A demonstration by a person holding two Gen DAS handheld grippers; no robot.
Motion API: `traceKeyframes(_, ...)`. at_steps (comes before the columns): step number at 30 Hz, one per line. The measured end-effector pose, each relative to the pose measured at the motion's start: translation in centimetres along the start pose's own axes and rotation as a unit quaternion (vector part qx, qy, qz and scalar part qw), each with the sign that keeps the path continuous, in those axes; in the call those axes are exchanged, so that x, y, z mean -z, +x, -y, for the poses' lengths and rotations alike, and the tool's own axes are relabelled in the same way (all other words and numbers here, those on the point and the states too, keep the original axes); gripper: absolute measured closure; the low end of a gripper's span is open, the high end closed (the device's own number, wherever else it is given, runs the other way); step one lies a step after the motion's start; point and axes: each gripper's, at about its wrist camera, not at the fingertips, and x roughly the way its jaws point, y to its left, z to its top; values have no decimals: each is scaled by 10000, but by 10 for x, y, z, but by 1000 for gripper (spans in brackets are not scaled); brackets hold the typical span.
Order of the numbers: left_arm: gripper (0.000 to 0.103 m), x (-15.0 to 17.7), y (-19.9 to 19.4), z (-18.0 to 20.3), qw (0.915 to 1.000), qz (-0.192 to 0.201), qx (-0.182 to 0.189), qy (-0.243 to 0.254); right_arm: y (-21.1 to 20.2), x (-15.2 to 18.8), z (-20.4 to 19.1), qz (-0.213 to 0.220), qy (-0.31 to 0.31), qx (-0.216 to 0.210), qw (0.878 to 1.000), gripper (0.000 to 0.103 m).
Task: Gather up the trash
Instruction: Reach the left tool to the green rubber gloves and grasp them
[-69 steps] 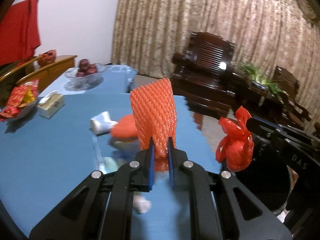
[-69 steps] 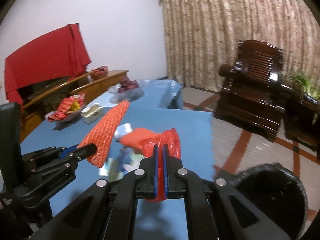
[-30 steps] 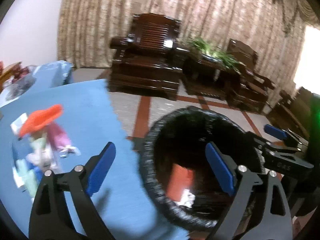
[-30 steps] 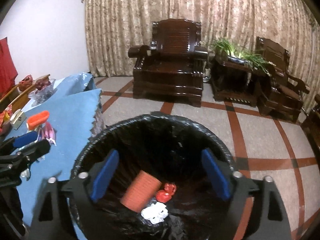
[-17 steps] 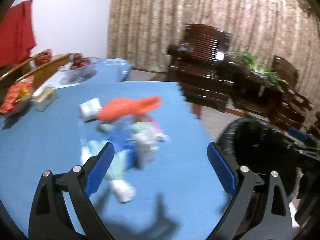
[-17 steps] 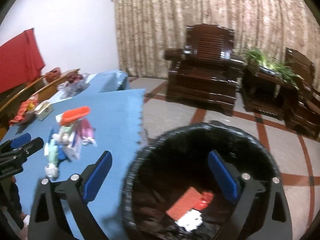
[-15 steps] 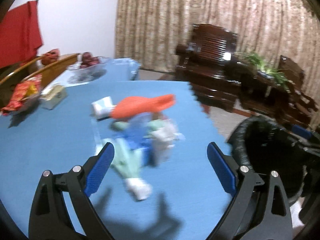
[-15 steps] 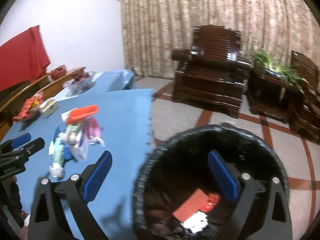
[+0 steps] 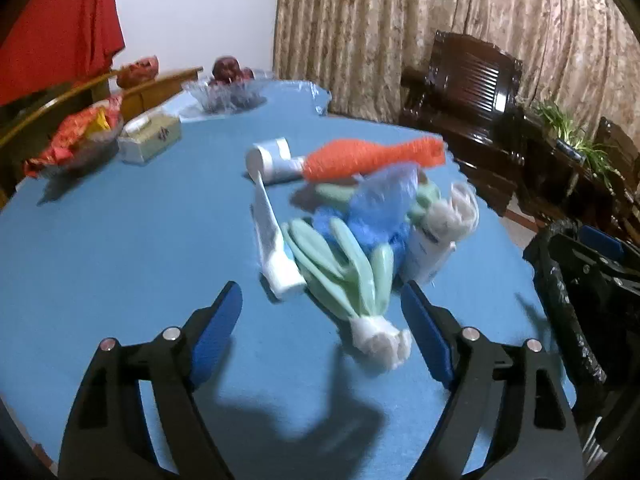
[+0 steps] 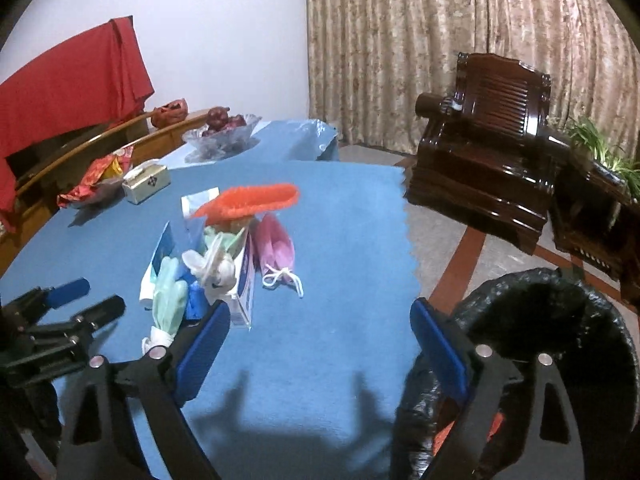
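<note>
Blue cloth on the table [image 9: 120, 240], with the trash heaped in one loose pile [image 9: 360, 232] just ahead of the left gripper [image 9: 322, 328], presumably so each piece can be picked off in turn. Left jaws wide but closing, nothing between the pads yet; green glove [image 9: 344, 264] nearest, straight in front, its white cuff toward the tips. Orange foam net [image 9: 372, 156] draped over the far side of the heap, beyond a white tube [image 9: 272, 236] and a blue bag [image 9: 380, 200].

Right gripper [image 10: 320, 344] also wide and closing on nothing, pointed at bare cloth, with a pink mask [image 10: 276, 248] ahead and slightly left. Black-lined bin [image 10: 540, 320] off the table edge to its right (handy for quick drops).

Hard to read: pile smeared by motion in the left view, so edges between pieces unclear. Bin cut off by the frame and by the right finger; only a sliver of orange visible inside. Label on the white carton [image 10: 244, 280] illegible.
</note>
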Motion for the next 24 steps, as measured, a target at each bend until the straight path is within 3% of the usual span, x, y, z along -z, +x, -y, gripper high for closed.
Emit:
traceKeyframes(12, 38, 13, 45, 20, 9993, -366, 101, 34, 18, 8, 4, -106, -31, -37, 9999, 22)
traceKeyframes(15, 46, 15, 53, 20, 9987, -459, 223, -36, 23, 9, 2, -133, -53, -101, 9998, 23)
traceKeyframes(20, 78, 15, 53, 23, 9982, -447, 396, -47, 28, 9, -3, -145, -129, -157, 9997, 23)
traceKeyframes(24, 82, 15, 50, 15, 9975, -466, 483, -206, 29, 9, -6, -158, -135, -179, 9996, 23)
